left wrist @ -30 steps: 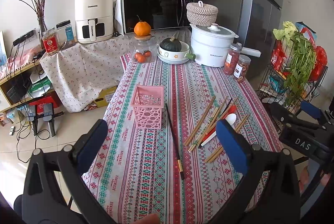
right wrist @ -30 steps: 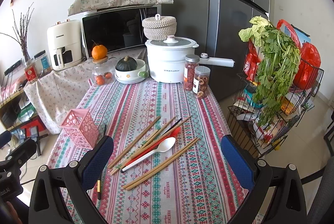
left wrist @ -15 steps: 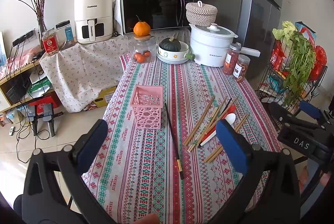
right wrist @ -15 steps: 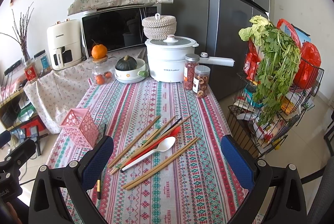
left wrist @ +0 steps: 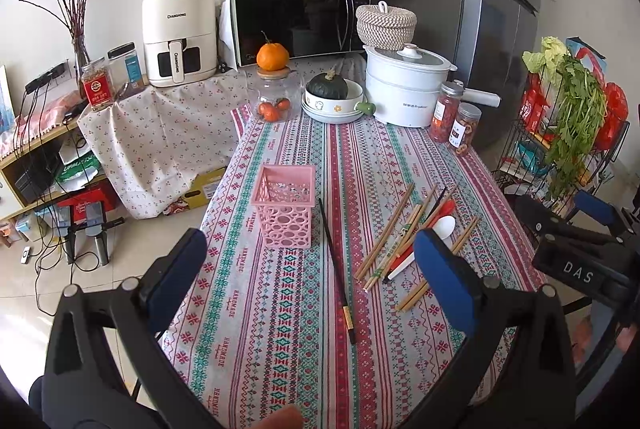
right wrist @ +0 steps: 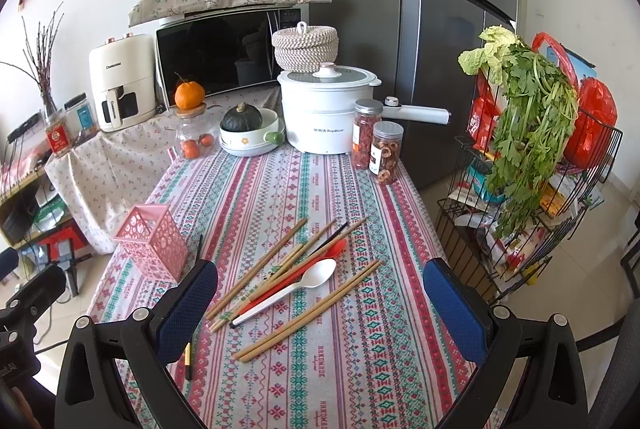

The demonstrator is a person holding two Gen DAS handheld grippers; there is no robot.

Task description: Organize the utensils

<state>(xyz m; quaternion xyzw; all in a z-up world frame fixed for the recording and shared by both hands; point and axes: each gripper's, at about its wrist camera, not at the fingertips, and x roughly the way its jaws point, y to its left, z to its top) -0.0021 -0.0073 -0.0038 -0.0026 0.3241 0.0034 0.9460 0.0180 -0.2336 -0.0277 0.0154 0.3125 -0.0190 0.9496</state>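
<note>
A pink perforated basket stands upright on the striped tablecloth. To its right lies a loose heap of wooden chopsticks, with a white spoon and a red spoon among them. One black chopstick lies alone beside the basket. My left gripper hovers open above the near table edge, nothing between its fingers. My right gripper is open too, above the heap, holding nothing.
At the table's far end stand a white cooker, two snack jars, a bowl with a squash and a glass jar topped by an orange. A wire rack with greens stands off the right edge.
</note>
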